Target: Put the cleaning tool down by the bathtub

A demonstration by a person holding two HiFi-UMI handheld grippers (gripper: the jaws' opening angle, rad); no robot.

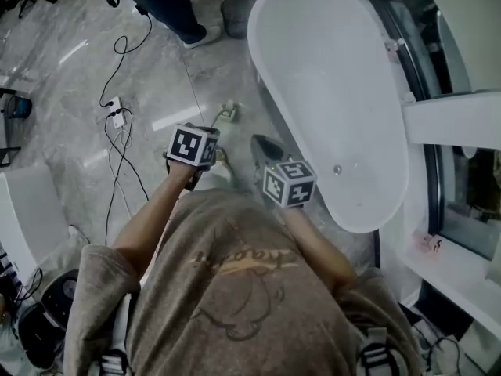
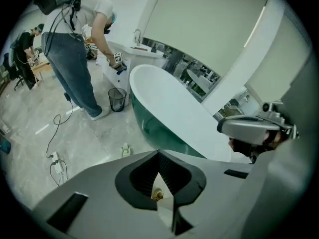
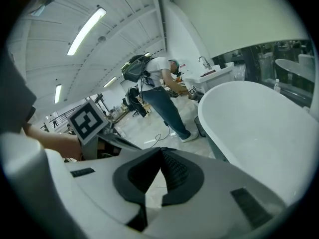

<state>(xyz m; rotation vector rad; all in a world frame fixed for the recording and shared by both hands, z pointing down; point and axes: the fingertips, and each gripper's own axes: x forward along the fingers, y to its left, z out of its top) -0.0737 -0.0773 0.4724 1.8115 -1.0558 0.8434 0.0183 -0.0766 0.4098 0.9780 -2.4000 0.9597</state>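
Observation:
A small pale cleaning tool lies on the grey floor beside the near side of the white bathtub. In the left gripper view the cleaning tool rests just ahead of my jaws, below the tub's green outer wall. My left gripper is shut with nothing in it, hanging above the floor short of the tool. My right gripper is also shut and empty, and it hovers near the tub's rim. In the head view the right gripper points towards the tub.
A person in jeans stands at a vanity beyond the tub's far end, next to a mesh waste bin. A power strip with black cables lies on the floor to the left. A white ledge and windows flank the tub's right side.

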